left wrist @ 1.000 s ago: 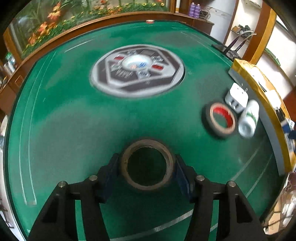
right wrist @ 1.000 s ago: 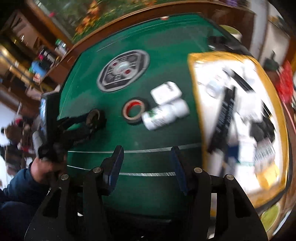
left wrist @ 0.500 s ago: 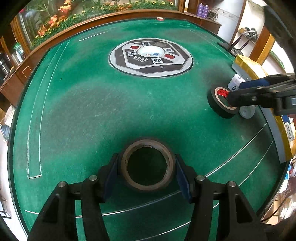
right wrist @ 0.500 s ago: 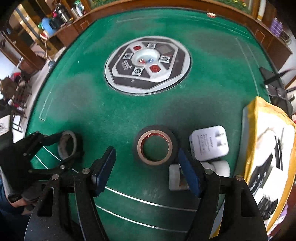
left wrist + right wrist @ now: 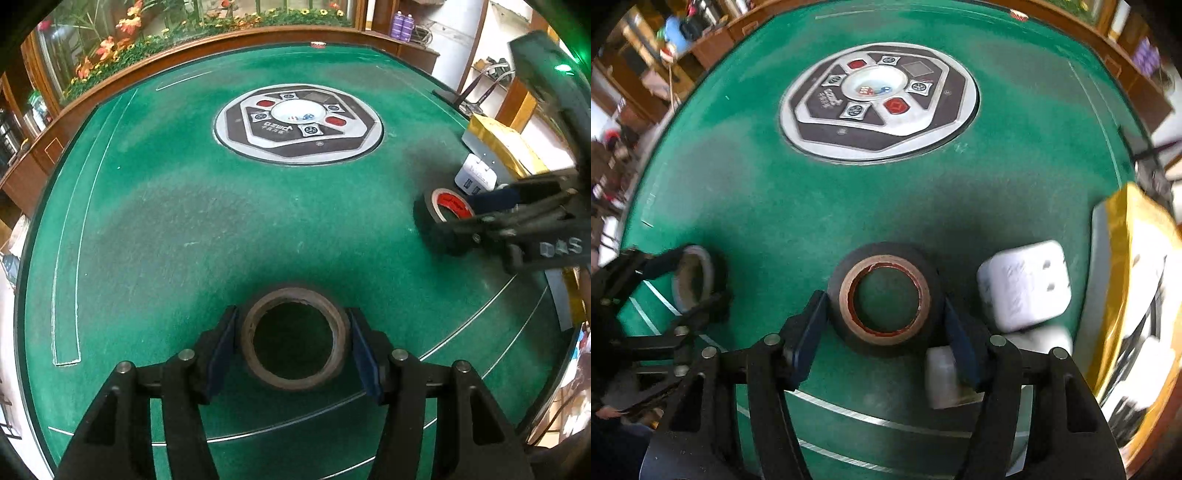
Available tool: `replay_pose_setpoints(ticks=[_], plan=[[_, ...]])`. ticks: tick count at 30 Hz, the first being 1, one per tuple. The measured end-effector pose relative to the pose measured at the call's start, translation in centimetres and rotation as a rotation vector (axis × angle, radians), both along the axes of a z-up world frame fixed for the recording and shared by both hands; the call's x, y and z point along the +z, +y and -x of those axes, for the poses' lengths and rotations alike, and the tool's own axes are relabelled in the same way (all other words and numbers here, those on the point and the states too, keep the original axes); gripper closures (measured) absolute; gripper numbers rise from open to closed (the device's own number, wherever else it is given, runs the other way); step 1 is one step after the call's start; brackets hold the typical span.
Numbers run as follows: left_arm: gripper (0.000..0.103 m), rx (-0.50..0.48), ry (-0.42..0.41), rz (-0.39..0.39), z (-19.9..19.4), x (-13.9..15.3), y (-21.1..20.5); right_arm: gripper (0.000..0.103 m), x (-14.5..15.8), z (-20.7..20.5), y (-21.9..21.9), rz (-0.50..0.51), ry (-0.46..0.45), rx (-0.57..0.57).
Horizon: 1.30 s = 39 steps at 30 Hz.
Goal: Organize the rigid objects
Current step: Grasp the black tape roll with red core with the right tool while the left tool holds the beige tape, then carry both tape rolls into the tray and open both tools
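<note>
My left gripper [image 5: 293, 343] is shut on a brown tape roll [image 5: 255, 347] and holds it flat just over the green felt table [image 5: 166, 229]; it also shows in the right wrist view [image 5: 687, 277]. My right gripper [image 5: 884, 323] is open, its jaws on either side of a black tape roll with a red-lined core [image 5: 849, 314] that lies on the felt; the pads stand close to its sides. In the left wrist view the black roll [image 5: 430, 225] is partly hidden by the right gripper [image 5: 480, 212].
A white plug adapter [image 5: 1023, 284] and a white bottle [image 5: 942, 376] lie just right of the black roll. A gold-edged box [image 5: 1123, 266] of items stands at the right edge. A round control panel [image 5: 879, 99] sits mid-table.
My right gripper has moved forward and down until its jaws straddle the black tape roll. My left gripper still holds the brown roll, hardly moved.
</note>
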<state>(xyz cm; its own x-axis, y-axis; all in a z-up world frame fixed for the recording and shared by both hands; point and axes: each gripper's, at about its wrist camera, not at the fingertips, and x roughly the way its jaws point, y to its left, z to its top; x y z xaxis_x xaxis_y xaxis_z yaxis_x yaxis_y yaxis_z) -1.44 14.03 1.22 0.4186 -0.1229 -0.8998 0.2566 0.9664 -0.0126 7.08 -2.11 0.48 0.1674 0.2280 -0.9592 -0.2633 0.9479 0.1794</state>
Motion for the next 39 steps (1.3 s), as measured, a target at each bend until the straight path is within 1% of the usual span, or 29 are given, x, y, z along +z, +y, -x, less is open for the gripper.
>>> replay_pose_setpoints(ticks=[1, 5, 10, 17, 22, 28, 34, 36, 39], plan=[[0.045, -0.005, 0.0, 0.016, 0.0, 0.1, 0.0, 0.04, 0.4, 0.8, -0.2, -0.026, -0.004, -0.019], [0.045, -0.041, -0.01, 0.029, 0.1, 0.6, -0.7, 0.04, 1.6, 3.7, -0.8, -0.088, -0.018, -0.067], [0.045, -0.12, -0.021, 0.042, 0.1, 1.5, -2.3, 0.04, 2.6, 7.1, -2.7, -0.134, -0.037, -0.156], [0.045, -0.236, -0.047, 0.064, 0.6, 2.9, -5.7, 0.04, 4.7, 10.0, -6.8, -0.148, -0.09, -0.313], [0.045, -0.313, -0.061, 0.088, 0.8, 3.9, -8.6, 0.04, 6.6, 12.3, -11.1, -0.158, -0.131, -0.437], [0.045, -0.398, -0.083, 0.124, 0.8, 5.7, -12.5, 0.04, 7.9, 14.9, -15.7, -0.151, -0.163, -0.551], [0.045, -0.475, -0.09, 0.17, 0.3, 7.4, -17.4, 0.04, 8.6, 16.0, -19.7, -0.137, -0.179, -0.623], [0.045, -0.503, -0.094, 0.178, 0.2, 7.9, -19.3, 0.04, 8.7, 15.8, -21.2, -0.129, -0.181, -0.636], [0.045, -0.542, -0.085, 0.18, 0.1, 7.9, -22.2, 0.04, 8.8, 14.7, -23.0, -0.118, -0.183, -0.643]])
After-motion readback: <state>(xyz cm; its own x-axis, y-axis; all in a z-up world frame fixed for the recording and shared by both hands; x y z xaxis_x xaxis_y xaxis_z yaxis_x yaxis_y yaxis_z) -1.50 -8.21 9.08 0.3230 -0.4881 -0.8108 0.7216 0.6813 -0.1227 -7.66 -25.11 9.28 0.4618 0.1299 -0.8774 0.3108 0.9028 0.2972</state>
